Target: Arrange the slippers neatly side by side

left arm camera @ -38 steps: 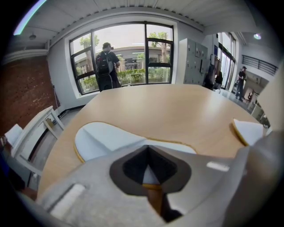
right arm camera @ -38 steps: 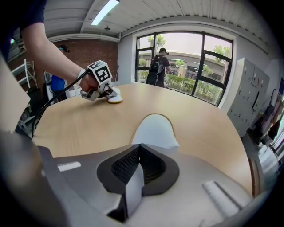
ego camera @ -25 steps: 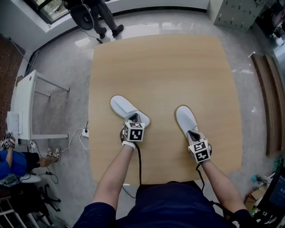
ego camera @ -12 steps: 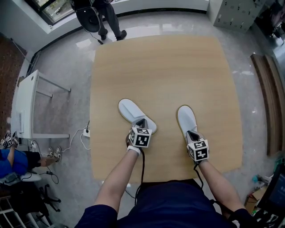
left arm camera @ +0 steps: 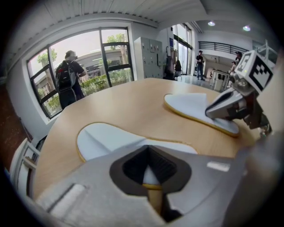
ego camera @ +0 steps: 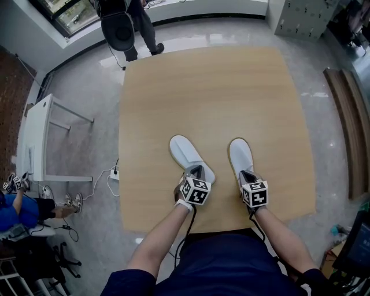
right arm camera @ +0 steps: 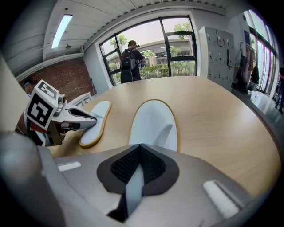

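Two white slippers with yellow-edged soles lie on the wooden table (ego camera: pixel 214 87). The left slipper (ego camera: pixel 186 153) points up and to the left; my left gripper (ego camera: pixel 195 172) is shut on its heel. In the left gripper view that slipper (left arm camera: pixel 106 139) runs away from the jaws, heel pinched between them. The right slipper (ego camera: pixel 240 156) points nearly straight ahead, with my right gripper (ego camera: pixel 247 176) shut on its heel. The right gripper view shows this slipper (right arm camera: pixel 153 122) ahead and the left slipper (right arm camera: pixel 95 122) beside it. A narrow strip of table separates the two.
The table's near edge (ego camera: pixel 231 222) runs just behind both grippers. A person stands beyond the far edge by a black fan (ego camera: pixel 120 32). A white side table (ego camera: pixel 40 139) stands on the floor at left, lockers (ego camera: pixel 303 17) at the far right.
My left gripper has dragged the left slipper rightwards and nearer to me, closing most of the gap to the right slipper. The right gripper and its slipper have shifted slightly.
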### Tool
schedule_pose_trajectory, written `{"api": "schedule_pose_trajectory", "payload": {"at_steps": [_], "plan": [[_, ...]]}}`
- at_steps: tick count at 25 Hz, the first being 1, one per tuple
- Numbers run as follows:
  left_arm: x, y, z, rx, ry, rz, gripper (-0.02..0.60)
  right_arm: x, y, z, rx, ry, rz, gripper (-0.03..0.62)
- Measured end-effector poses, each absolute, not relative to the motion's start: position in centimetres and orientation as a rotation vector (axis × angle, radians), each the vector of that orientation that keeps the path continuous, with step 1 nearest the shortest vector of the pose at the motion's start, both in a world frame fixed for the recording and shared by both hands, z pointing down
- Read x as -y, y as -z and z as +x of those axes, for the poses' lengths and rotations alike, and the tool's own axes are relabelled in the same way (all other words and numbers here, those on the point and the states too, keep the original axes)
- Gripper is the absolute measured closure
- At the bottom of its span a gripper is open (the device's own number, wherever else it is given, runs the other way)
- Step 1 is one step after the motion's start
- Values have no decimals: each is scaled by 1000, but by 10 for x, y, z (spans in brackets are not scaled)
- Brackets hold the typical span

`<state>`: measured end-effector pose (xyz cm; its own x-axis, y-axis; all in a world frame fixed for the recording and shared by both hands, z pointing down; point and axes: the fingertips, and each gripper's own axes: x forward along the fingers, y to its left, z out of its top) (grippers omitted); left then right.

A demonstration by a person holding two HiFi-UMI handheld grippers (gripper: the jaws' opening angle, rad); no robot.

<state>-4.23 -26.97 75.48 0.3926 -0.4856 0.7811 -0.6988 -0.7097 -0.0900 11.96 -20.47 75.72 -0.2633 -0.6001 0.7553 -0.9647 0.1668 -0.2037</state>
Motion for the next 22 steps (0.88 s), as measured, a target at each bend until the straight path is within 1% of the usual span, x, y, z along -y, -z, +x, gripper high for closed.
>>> {"api": "schedule_pose_trajectory", "payload": {"at_steps": [7,14,22], "plan": [[223,-755,-14,827,-1311,2546,578,195,-757,107,1926,-995,1490,583],[196,-755,-2,718,-1400,2650,578,187,-756,100,1902,-1102,1545,583],[178,-751,2,622,-1478,2725,578,185,-751,95,1851,-1353,1664,583]]}}
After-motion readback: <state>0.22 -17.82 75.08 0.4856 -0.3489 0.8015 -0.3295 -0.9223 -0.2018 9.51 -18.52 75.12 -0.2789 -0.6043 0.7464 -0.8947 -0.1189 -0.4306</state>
